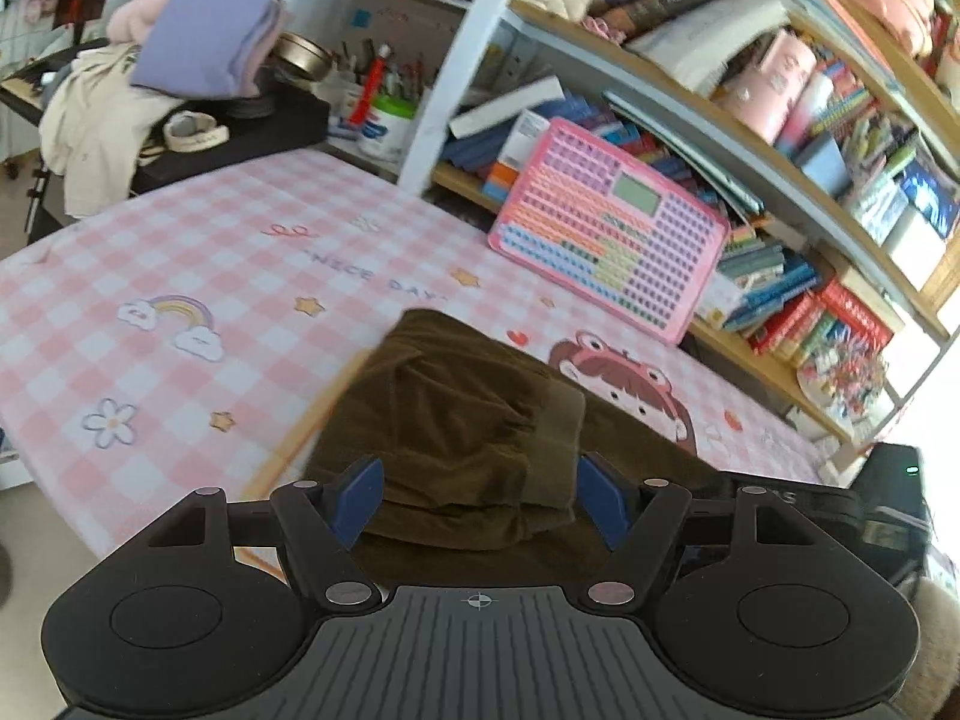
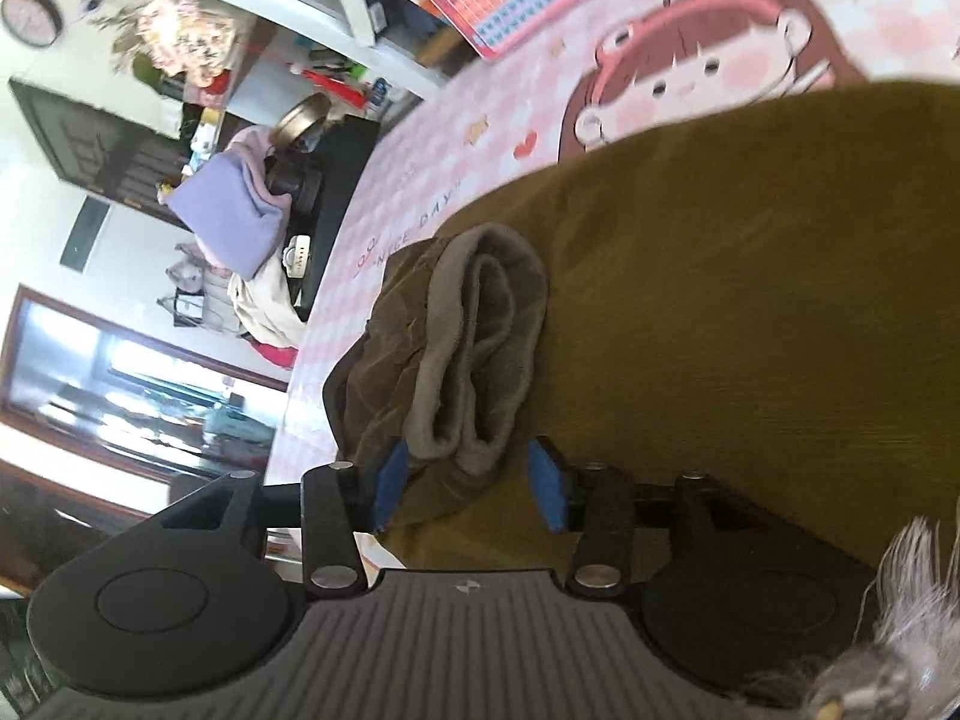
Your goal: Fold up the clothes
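Note:
An olive-brown garment (image 1: pixel 456 420) lies bunched on the pink checked sheet (image 1: pixel 180 276). My left gripper (image 1: pixel 480 498) hovers just above it with the blue pads wide apart and nothing between them. In the right wrist view the same garment (image 2: pixel 750 276) fills the right side, with its grey ribbed cuff (image 2: pixel 480 348) rolled up in the middle. My right gripper (image 2: pixel 474 489) is open; the cuff end and brown cloth sit between the blue pads, with a gap on the right side.
A pink keyboard toy (image 1: pixel 606 228) leans against a bookshelf (image 1: pixel 780 168) at the bed's far edge. A black side table (image 1: pixel 240 138) at the far left carries purple folded cloth (image 1: pixel 204 24) and a cream garment (image 1: pixel 96 126). Fluffy grey fur (image 2: pixel 912 618) shows at lower right.

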Demonstrator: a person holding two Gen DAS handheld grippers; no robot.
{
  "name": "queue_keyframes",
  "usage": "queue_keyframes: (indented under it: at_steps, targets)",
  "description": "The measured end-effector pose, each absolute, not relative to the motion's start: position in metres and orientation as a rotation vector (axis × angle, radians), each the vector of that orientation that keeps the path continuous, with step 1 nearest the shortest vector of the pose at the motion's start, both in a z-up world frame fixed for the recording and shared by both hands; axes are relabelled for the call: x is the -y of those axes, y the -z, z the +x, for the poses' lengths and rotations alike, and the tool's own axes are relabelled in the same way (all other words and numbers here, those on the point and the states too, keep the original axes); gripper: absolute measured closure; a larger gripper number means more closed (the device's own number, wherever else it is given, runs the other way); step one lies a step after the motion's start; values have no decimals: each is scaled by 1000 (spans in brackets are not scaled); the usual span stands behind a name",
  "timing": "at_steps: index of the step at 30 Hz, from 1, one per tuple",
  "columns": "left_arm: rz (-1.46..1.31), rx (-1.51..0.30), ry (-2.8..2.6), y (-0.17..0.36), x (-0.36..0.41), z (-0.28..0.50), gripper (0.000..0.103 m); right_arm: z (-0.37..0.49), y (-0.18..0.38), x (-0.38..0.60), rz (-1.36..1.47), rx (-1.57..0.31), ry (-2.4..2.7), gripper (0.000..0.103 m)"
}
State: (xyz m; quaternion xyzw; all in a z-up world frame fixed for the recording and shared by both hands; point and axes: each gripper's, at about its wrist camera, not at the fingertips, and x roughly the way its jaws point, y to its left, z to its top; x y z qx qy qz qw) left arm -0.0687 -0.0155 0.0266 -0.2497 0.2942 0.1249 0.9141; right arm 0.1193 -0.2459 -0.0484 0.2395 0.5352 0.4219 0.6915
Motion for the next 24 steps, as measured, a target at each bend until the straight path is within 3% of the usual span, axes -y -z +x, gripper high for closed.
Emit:
queue_keyframes:
  at_steps: [8,13,19,24]
  targets:
    - [-395,-681,-252,-21,45,-52,30,97,32,277,353,-1073,-823,56]
    - [-248,-753,-282,-17,61,-48,25,61,21,294,71,-909,-698,50]
    - [-234,-779,-182,-8,72,-54,23,35,18,320,93,-901,-557,36]
    - [-200,-793,-119,-1,78,-65,20,8,14,321,69,-900,-476,36]
